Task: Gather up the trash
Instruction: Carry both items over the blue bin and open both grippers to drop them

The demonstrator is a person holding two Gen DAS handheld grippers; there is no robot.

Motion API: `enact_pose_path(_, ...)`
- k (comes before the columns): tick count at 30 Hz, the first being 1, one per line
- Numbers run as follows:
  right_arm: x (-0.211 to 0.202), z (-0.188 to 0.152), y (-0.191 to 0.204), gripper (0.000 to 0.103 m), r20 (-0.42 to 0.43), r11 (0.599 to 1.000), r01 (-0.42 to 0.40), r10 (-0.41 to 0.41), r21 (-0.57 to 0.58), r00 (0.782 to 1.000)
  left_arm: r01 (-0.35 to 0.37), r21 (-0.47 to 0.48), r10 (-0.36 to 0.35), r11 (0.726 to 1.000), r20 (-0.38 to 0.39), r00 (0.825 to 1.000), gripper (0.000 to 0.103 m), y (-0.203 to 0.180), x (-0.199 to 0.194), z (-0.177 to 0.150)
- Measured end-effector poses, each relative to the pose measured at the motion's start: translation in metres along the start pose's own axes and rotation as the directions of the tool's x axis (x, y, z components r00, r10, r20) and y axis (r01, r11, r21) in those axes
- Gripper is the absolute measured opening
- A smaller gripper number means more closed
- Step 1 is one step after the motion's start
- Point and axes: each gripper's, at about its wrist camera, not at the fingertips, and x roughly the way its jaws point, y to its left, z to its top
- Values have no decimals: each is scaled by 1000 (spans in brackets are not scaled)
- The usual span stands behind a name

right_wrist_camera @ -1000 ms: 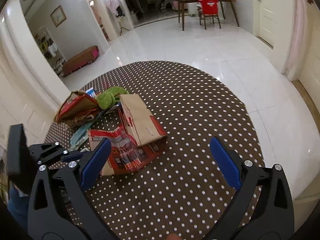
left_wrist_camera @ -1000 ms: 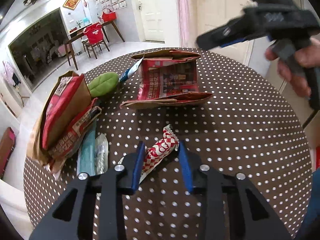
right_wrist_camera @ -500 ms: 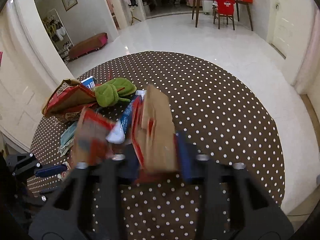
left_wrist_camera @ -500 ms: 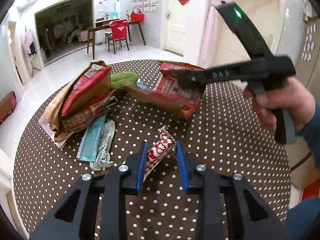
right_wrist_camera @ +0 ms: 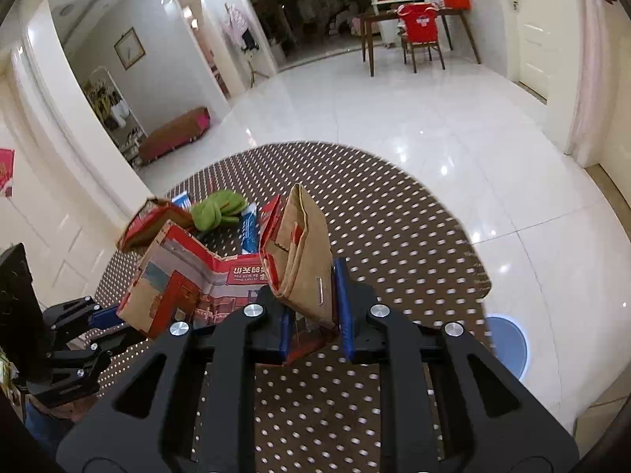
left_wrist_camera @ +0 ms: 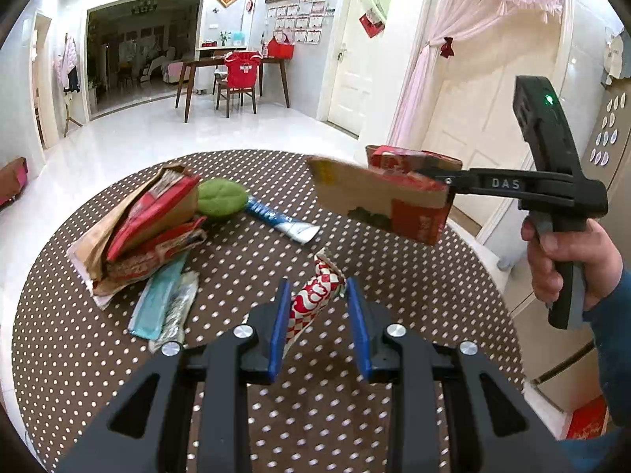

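Two grippers here, both busy. The right gripper [right_wrist_camera: 313,307] has just been closing its jaws, and they now pinch one flattened paper bag [right_wrist_camera: 299,244], brown with red print, gripped by a folded edge. In the left wrist view that bag [left_wrist_camera: 382,197] hangs in the air above the far right part of the round polka-dot counter [left_wrist_camera: 414,276], clear of the surface, with a hand [left_wrist_camera: 560,260] squeezing the gripper's trigger handle.

The left gripper [left_wrist_camera: 317,319] has its jaws drawn in narrow around one red-and-white checkered wrapper [left_wrist_camera: 315,295]. The wrapper sits between the blue pads, leaning against the left one; I can't tell whether the right pad actually touches it.

Everything else sits left of that wrapper on the counter. There's one crumpled pile of brown and red bags [left_wrist_camera: 146,220] near the left edge, one green leaf-shaped thing [left_wrist_camera: 223,199] just beyond the pile, one blue-and-white tube [left_wrist_camera: 284,222] lying flat beside the green thing, and two slim packets side by side nearer the camera, one teal [left_wrist_camera: 157,303] and one clear [left_wrist_camera: 179,307].
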Motion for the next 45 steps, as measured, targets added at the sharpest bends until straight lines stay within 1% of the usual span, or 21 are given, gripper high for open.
enact_pose_path(7, -30, 3, -31, 19, 61, 999, 14, -17, 50, 998, 8, -6, -8, 1000, 7, 1000, 28, -21, 10, 20)
enact_pose_path(12, -52, 3, -65, 19, 98, 994, 42, -52, 102, 994, 28, 13, -28, 1000, 8, 1000, 28, -51, 30, 42)
enact_pose_path(19, -84, -10, -127, 19, 123, 970, 121, -149, 213, 981, 85, 44, -86, 995, 4, 996, 28, -89, 58, 66)
enact_pose_path(22, -93, -21, -155, 19, 110, 949, 177, -212, 262, 971, 118, 46, -118, 992, 0, 993, 28, -105, 72, 78)
enact_pose_path(26, -87, -41, -198, 19, 43, 906, 251, -282, 342, 959, 160, 44, -160, 986, -8, 987, 28, -126, 92, 94)
enact_pose_path(27, -81, -48, -211, 19, 11, 891, 269, -293, 365, 956, 169, 43, -169, 985, -11, 986, 28, -131, 97, 98)
enact_pose_path(30, -65, -64, -237, 20, -51, 860, 290, -296, 421, 954, 193, 46, -192, 980, -20, 981, 28, -146, 112, 106)
enact_pose_path(32, -48, -73, -251, 24, -95, 841, 303, -293, 448, 952, 208, 45, -207, 977, -32, 978, 28, -156, 125, 110)
enact_pose_path(34, -33, -82, -266, 44, -130, 823, 307, -279, 479, 951, 221, 45, -219, 974, -46, 975, 28, -165, 136, 114)
enact_pose_path(35, -25, -86, -274, 58, -139, 814, 298, -264, 499, 955, 225, 45, -222, 973, -58, 973, 28, -171, 145, 115)
enact_pose_path(37, -15, -93, -286, 59, -157, 796, 298, -254, 527, 955, 231, 46, -227, 972, -78, 971, 28, -179, 157, 116)
enact_pose_path(38, -13, -97, -291, 61, -162, 785, 294, -245, 546, 956, 239, 45, -234, 970, -90, 968, 28, -184, 165, 118)
enact_pose_path(39, -14, -99, -294, 66, -158, 775, 288, -241, 563, 958, 245, 45, -240, 968, -99, 966, 28, -188, 171, 119)
enact_pose_path(42, -29, -102, -299, 69, -119, 765, 262, -239, 589, 964, 262, 55, -253, 964, -128, 959, 28, -203, 189, 122)
enact_pose_path(45, -46, -95, -306, 72, -80, 757, 251, -256, 603, 963, 288, 64, -275, 955, -163, 947, 28, -219, 209, 123)
